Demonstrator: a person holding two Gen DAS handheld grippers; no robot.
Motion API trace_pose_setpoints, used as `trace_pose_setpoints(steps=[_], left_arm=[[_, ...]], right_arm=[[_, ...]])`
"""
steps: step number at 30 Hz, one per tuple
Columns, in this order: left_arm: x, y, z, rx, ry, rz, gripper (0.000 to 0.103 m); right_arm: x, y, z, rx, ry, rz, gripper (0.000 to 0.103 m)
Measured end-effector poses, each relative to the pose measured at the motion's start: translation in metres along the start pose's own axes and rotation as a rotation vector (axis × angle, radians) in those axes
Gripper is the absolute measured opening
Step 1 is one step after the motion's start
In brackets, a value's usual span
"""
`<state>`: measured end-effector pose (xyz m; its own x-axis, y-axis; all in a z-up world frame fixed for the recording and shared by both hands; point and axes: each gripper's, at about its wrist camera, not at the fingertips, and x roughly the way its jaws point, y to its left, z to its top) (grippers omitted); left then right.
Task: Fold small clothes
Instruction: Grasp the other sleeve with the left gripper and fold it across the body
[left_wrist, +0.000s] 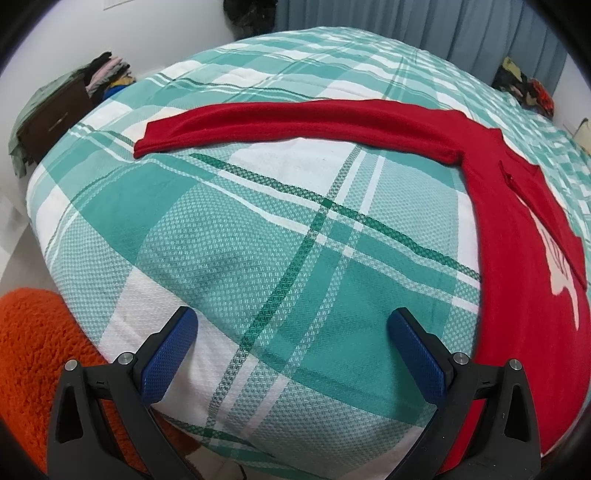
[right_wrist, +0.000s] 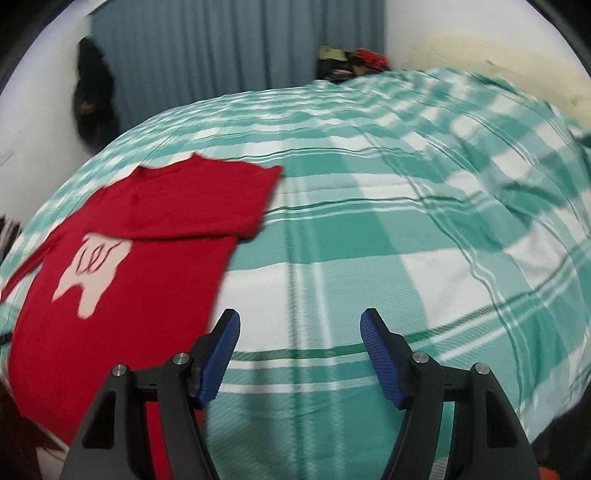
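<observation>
A red long-sleeved top (left_wrist: 509, 229) lies on the green-and-white checked bedspread (left_wrist: 258, 221), a pale print on its chest. One sleeve (left_wrist: 295, 122) stretches flat to the left. In the right wrist view the same top (right_wrist: 122, 277) shows its other sleeve (right_wrist: 207, 199) folded across the chest above the print (right_wrist: 92, 273). My left gripper (left_wrist: 291, 332) is open over bare bedspread, left of the top's body. My right gripper (right_wrist: 300, 332) is open above bare bedspread, right of the top, nothing between its fingers. That view is blurred.
An orange fluffy rug (left_wrist: 33, 354) lies below the bed's left corner. A dark chest (left_wrist: 48, 118) with piled clothes (left_wrist: 107, 74) stands at the left wall. More clothes (left_wrist: 528, 88) are heaped at the far right by blue curtains (right_wrist: 236, 48).
</observation>
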<state>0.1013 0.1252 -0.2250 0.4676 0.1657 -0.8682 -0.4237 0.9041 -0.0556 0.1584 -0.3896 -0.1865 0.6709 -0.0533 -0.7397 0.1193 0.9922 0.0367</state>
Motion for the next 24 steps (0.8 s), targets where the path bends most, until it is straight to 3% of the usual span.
trace_pose_setpoints(steps=[13,17,19,22,24], left_arm=[[0.001,0.004,-0.001,-0.008,-0.005,-0.028,0.103],[0.001,0.003,0.000,0.038,0.026,-0.030,0.103],[-0.004,0.011,0.008,0.022,0.057,-0.089,0.102],[-0.028,0.049,0.030,-0.118,-0.008,-0.254,0.102],[-0.037,0.082,0.051,-0.213,-0.040,-0.325,0.102]], right_arm=[[0.016,-0.007,-0.009,0.054,0.055,-0.034,0.068],[0.016,-0.006,-0.010,0.053,0.060,-0.031,0.068],[0.012,-0.004,-0.010,0.045,0.045,-0.027,0.068],[0.002,-0.003,-0.012,0.036,0.020,-0.018,0.068],[-0.002,-0.004,-0.013,0.037,0.010,-0.013,0.068]])
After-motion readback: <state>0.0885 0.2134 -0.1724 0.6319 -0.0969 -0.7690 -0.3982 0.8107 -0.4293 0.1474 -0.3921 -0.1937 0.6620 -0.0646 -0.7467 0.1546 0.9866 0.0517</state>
